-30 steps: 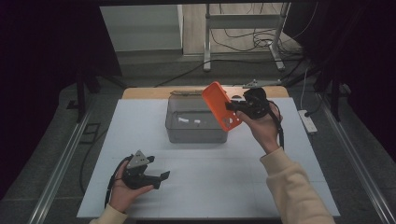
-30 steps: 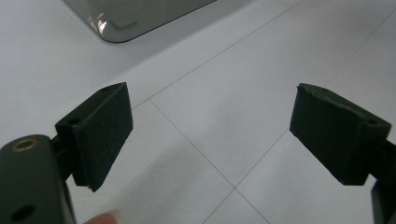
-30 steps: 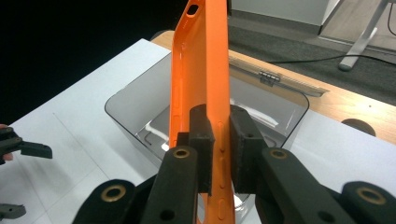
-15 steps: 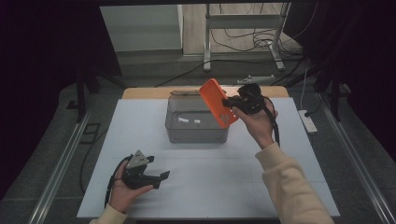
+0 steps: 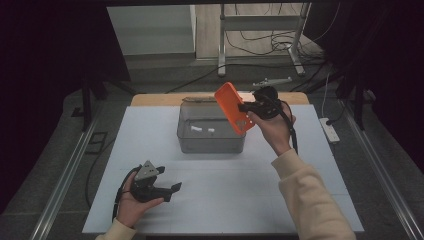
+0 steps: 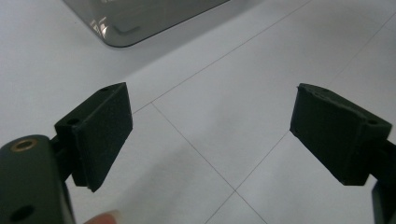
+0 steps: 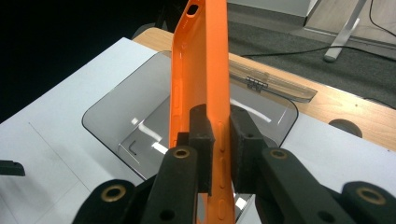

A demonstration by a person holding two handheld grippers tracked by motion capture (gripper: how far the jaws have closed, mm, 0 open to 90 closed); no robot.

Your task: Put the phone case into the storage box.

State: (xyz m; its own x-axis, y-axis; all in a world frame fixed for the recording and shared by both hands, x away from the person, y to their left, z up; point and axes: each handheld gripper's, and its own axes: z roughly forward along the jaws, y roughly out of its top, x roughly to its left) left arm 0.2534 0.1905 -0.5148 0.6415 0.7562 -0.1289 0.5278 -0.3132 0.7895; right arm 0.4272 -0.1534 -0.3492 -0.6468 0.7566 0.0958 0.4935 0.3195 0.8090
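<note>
Around you the room is dark, with a grey floor (image 5: 165, 75) beyond the desk, where a metal stand (image 5: 260, 37) rises among loose black cables (image 5: 265, 42). Metal rails (image 5: 65, 175) run along both sides. Your desk (image 5: 225, 192) is covered by a white sheet marked with thin lines, and a strip of bare wood (image 5: 155, 99) shows at its far edge. A white power strip (image 5: 331, 130) lies off the desk's right side. Near the far middle stands a clear grey bin (image 5: 212, 131) with small white pieces inside, its clear lid (image 7: 273, 83) lying behind it on the wood. Your right gripper (image 5: 248, 107) is raised just beside the bin's right end, its fingers (image 7: 201, 135) clenched on the edge of an orange phone case (image 5: 234, 106), which hangs tilted over the bin. Your left gripper (image 5: 170, 190) rests low at the near left, well apart from the bin, its fingers (image 6: 100, 133) released wide with bare sheet between them.
</note>
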